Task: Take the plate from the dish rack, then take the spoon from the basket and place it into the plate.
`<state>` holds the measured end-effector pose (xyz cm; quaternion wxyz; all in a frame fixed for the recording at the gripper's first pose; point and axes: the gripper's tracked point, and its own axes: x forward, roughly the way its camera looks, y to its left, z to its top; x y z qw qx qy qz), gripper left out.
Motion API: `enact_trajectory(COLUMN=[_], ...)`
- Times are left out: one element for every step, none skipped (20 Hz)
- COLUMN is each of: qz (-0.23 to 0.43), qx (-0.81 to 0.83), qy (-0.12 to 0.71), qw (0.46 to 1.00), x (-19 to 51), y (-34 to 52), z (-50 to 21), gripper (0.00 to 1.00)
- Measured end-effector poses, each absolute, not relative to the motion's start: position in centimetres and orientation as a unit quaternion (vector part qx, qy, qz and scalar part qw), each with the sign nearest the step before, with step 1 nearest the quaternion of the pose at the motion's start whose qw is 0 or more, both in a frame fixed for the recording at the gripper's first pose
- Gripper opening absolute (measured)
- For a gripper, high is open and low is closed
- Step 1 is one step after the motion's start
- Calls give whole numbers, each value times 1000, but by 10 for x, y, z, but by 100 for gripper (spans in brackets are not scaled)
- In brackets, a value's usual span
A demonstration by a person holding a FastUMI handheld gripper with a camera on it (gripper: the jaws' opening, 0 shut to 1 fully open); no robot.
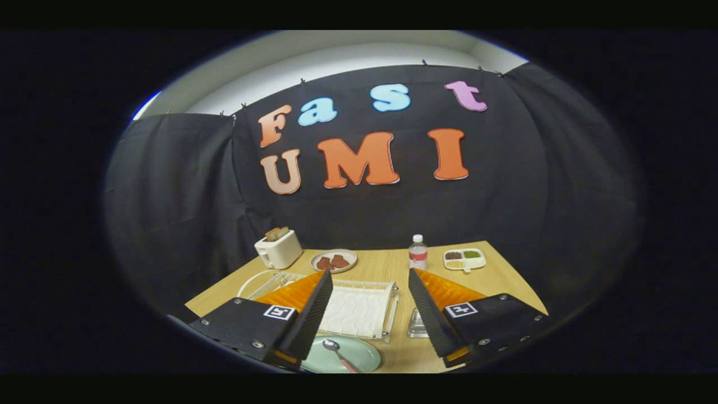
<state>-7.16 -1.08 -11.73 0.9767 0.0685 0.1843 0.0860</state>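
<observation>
- The pale green round plate (350,356) is set on the wooden table (392,264), between the gripper (367,317) fingers, which are spread apart.
- The metal spoon (338,352) is laid in the plate.
- The white wire dish rack (359,308) is placed just beyond the plate.
- The white toaster (278,249), a small round plate of brown pieces (334,260), a clear plastic bottle (417,252) and a white divided tray (464,258) are lined up left to right at the far edge.
- A clear ribbed basket (417,324) is seen right of the rack.

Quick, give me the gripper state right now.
Gripper: open, holding nothing; fingers spread above the dish rack, with the spoon lying on the green plate below.
</observation>
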Motion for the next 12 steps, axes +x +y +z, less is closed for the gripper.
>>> enact_trajectory(qz=[82, 76, 69, 62, 54, 48, 38, 28, 19, 15, 14, 13], qx=[63, 56, 48, 41, 36, 32, 23, 16, 11, 10, 11, 14], qy=[169, 155, 142, 128, 116, 105, 101, 98, 97, 98, 100, 100], qw=[980, 983, 986, 989, 991, 993, 994, 995, 995, 995, 995, 995], x=[-68, -65, -60, -57, -55, -53, -50, -48, -47, -48, -49, -49], y=[-13, -15, -19, -23, -25, -26, -30, -33, -36, -36, -35, -36], z=[-106, -96, -87, -79, -71, -66, -66, -66, -67, -68, -70, -71], gripper=[84, 86, 88, 91, 92, 93, 93, 93, 93, 93, 93, 93])
